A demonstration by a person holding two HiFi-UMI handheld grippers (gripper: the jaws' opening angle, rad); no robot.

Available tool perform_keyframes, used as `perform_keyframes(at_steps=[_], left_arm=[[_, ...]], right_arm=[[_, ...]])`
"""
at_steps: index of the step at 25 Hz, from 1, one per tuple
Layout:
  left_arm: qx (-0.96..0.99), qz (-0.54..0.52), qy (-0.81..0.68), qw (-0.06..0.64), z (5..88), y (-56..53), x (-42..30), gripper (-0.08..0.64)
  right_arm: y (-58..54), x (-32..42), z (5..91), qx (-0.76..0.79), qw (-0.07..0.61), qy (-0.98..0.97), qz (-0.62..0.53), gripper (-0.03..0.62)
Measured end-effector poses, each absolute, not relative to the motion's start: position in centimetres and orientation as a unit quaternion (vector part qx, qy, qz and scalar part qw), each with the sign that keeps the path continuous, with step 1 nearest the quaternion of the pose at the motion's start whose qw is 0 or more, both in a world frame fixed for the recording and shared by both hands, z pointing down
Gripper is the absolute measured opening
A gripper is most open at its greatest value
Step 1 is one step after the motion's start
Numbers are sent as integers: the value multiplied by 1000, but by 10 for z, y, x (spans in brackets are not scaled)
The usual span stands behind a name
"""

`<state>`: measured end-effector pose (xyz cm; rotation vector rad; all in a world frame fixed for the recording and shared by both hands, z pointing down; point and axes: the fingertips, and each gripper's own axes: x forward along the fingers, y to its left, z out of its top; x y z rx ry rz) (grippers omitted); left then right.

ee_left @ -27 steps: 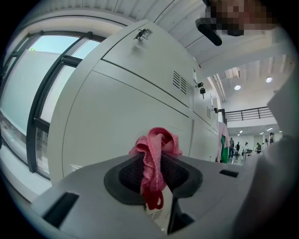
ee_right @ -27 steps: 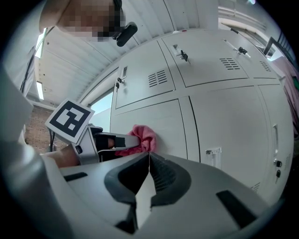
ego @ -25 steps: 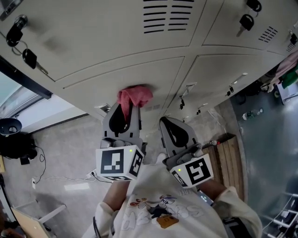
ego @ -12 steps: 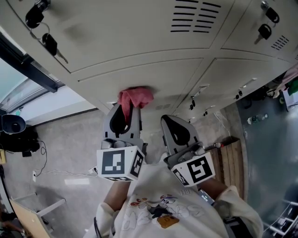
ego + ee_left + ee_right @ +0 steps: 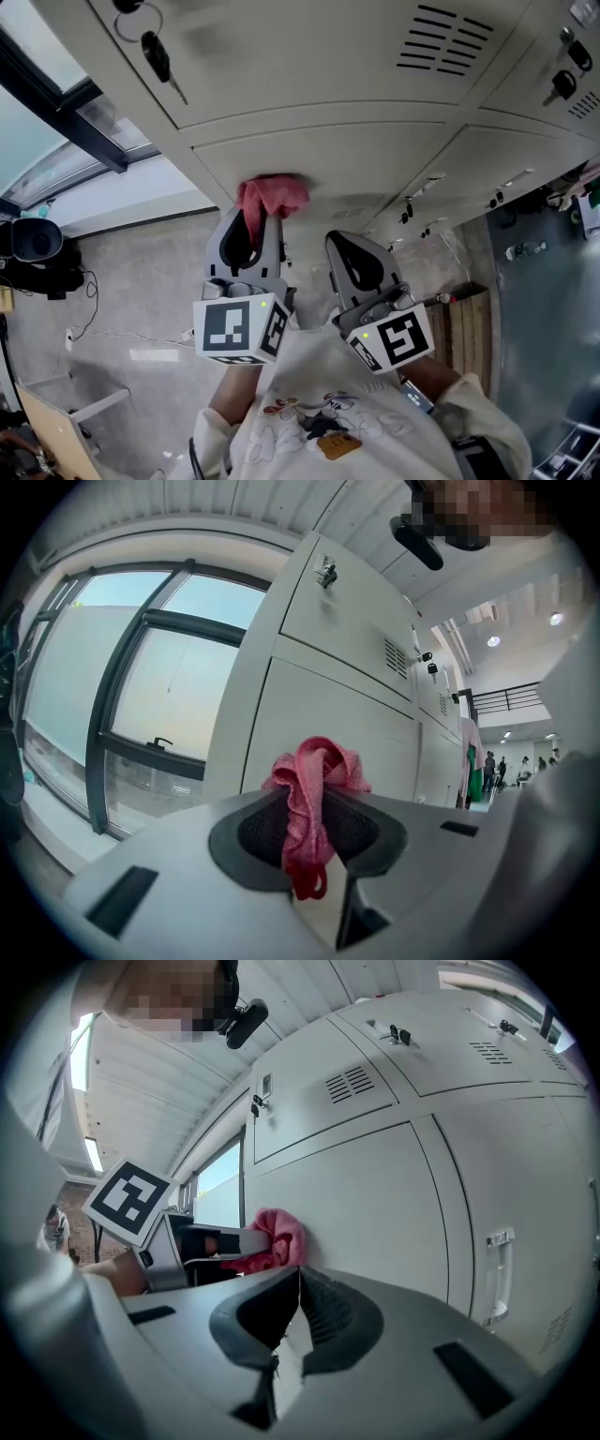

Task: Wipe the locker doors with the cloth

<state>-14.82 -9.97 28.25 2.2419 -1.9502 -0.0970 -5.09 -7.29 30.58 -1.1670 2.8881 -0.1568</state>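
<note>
A bank of pale locker doors [image 5: 319, 159] is being wiped: a pink cloth [image 5: 270, 197] is pinched in the left gripper [image 5: 246, 230] and pressed against one door; the right gripper [image 5: 361, 267] is clenched, empty. Most doors seem untouched.

Head view downward; all (seemingly near) share lockers [image 5: 309, 155].

cloth [image 5: 272, 195] in left gripper [image 5: 253, 217] | now farther left on locker door [image 5: 375, 155] | nearer door's left edge | farther from door's right seam

Bunched pink cloth [image 5: 271, 197] against pale grey locker door [image 5: 356, 155].
</note>
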Motion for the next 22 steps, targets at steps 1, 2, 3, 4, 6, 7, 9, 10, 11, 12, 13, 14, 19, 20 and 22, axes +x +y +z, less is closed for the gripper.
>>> perform_keyframes(at_steps=[1, 2, 3, 4, 6, 7, 9, 10, 11, 12, 13, 14, 19, 20, 22], left_arm=[[750, -32, -656, 83, 283, -99, -151, 100], [748, -32, -657, 82, 283, -98, -154, 101], [747, -31, -659, 81, 284, -97, -157, 101], [746, -31, -660, 81, 284, -96, -159, 101], [744, -32, -662, 83, 285, -95, -163, 101], [743, -32, -664, 84, 285, -95, -165, 100], [741, -33, -665, 84, 285, -93, -168, 100], [740, -33, -666, 85, 285, -93, -170, 100], [739, -32, -668, 85, 285, -92, -172, 100], [737, -31, -670, 84, 285, -91, -174, 100], [736, -30, -672, 83, 287, -90, -176, 100], [734, -28, -673, 82, 290, -89, -178, 100], [729, -18, -679, 85, 302, -87, -186, 100], [727, -17, -681, 84, 303, -87, -187, 100], [725, -16, -684, 83, 306, -86, -188, 100]], right_arm=[[-73, -53, 306, -373, 11, 926, -51, 9], [-73, -54, 306, -372, 12, 927, -51, 9], [-74, -56, 306, -372, 12, 927, -51, 9], [-74, -58, 306, -371, 13, 927, -51, 9], [-74, -61, 305, -370, 14, 928, -51, 9], [-74, -63, 304, -370, 14, 928, -50, 9], [-74, -65, 302, -369, 16, 928, -49, 9], [-74, -66, 301, -369, 16, 928, -49, 9], [-74, -67, 300, -369, 16, 928, -49, 9], [-73, -68, 300, -369, 16, 928, -50, 9], [-73, -68, 301, -369, 15, 928, -51, 9], [-72, -69, 303, -369, 14, 928, -51, 9], [-72, -71, 306, -367, 11, 929, -51, 9], [-71, -72, 306, -367, 11, 929, -51, 9], [-70, -72, 306, -367, 10, 929, -51, 9]])
